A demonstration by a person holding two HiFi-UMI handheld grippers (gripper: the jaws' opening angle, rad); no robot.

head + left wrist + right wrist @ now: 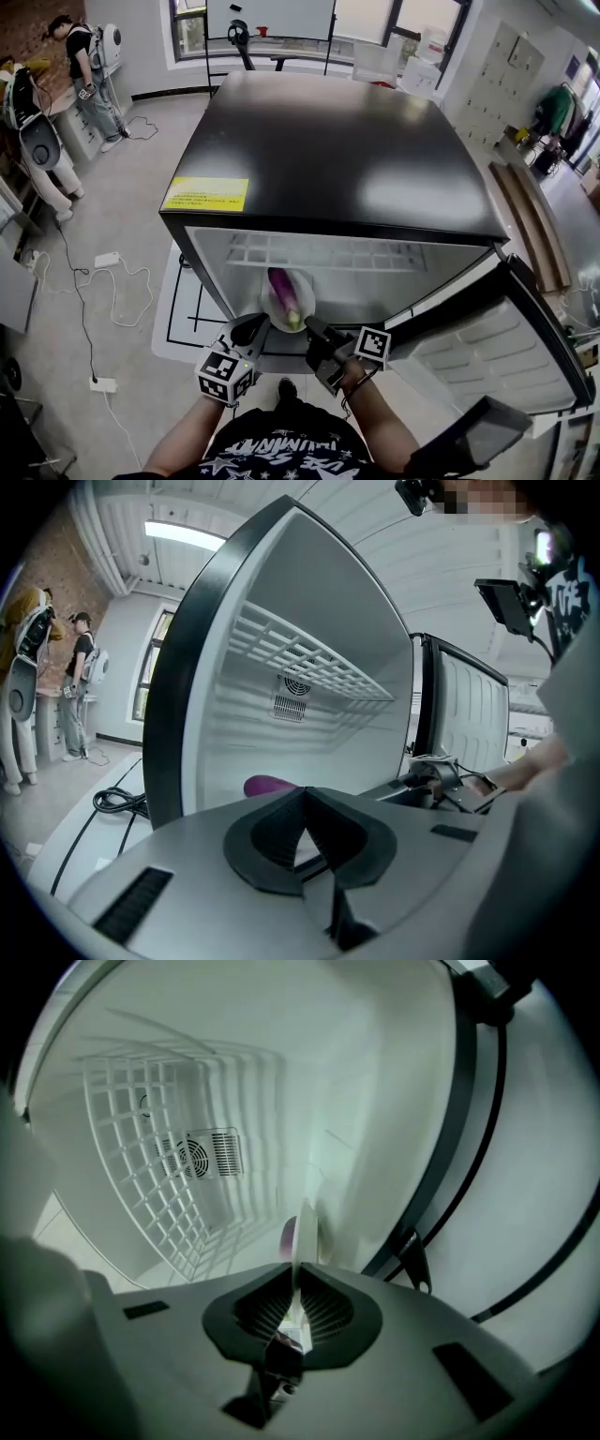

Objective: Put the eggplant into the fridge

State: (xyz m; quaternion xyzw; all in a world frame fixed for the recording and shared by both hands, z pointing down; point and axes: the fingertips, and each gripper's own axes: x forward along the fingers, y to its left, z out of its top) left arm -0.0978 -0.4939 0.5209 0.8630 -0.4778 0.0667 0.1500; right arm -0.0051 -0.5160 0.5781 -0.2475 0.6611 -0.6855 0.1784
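Observation:
A purple eggplant (281, 285) lies on a white plate (267, 306) held just inside the open black fridge (328, 159), under its white wire shelf (319, 251). My right gripper (315, 330) is shut on the plate's near right rim. In the right gripper view the plate (306, 1227) stands edge-on between the jaws of the right gripper (295, 1283), with a sliver of eggplant (288, 1237) behind it. My left gripper (254, 327) sits at the plate's left rim. The left gripper (300, 794) has its tips together, and the eggplant (267, 785) peeks out just beyond them.
The fridge door (497, 356) hangs open to the right. A vent (202, 1155) shows on the fridge's back wall. Cables and a power strip (103, 383) lie on the floor at left. People stand by a bench at far left (80, 56).

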